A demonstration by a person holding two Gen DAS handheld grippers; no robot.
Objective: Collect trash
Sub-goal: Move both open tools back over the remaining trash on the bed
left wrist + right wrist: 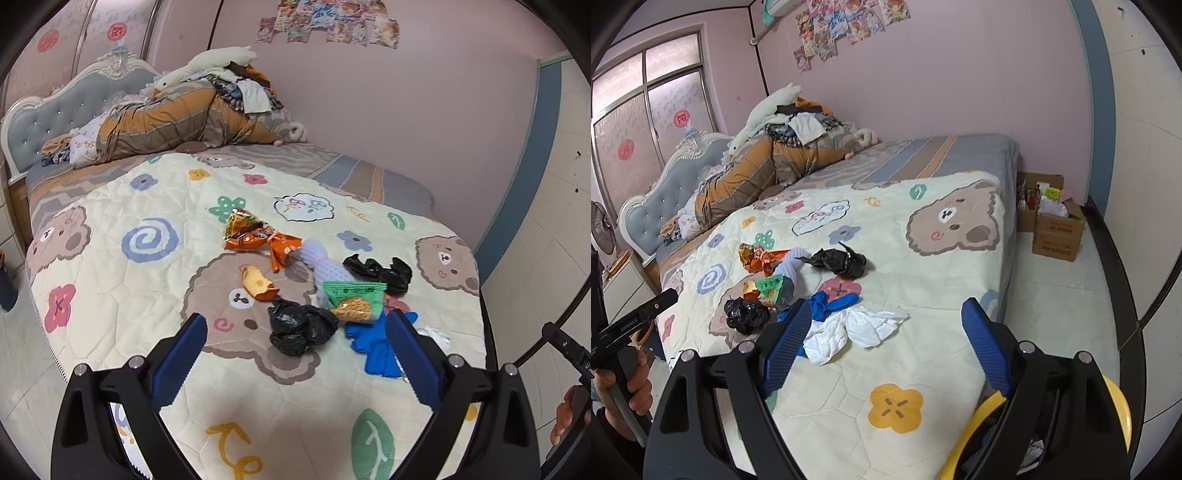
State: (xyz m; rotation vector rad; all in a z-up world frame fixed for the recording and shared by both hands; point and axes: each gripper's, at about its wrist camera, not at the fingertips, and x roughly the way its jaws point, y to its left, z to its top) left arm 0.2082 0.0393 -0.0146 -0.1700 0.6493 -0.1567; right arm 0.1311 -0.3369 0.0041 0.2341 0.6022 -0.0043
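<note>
Trash lies scattered on the bear-print quilt (155, 295): a crumpled black bag (301, 326), a second black bag (380, 271), an orange snack wrapper (255, 236), a small yellow wrapper (256, 282), a green snack packet (354, 299), a lilac foam net (321, 264), a blue glove (373, 349) and white tissue (849, 330). My left gripper (297, 323) hangs open just above the near black bag. My right gripper (884, 314) stands open over the tissue and the blue glove (827, 304), nothing between its fingers. A yellow bin (1115, 406) sits below the right gripper.
Piled bedding and clothes (177, 118) fill the head of the bed by the grey headboard (55, 118). Cardboard boxes (1052, 221) stand on the floor beyond the bed's foot. A fan (602, 225) stands at the far left. A person's hand (624, 387) holds the left gripper's handle.
</note>
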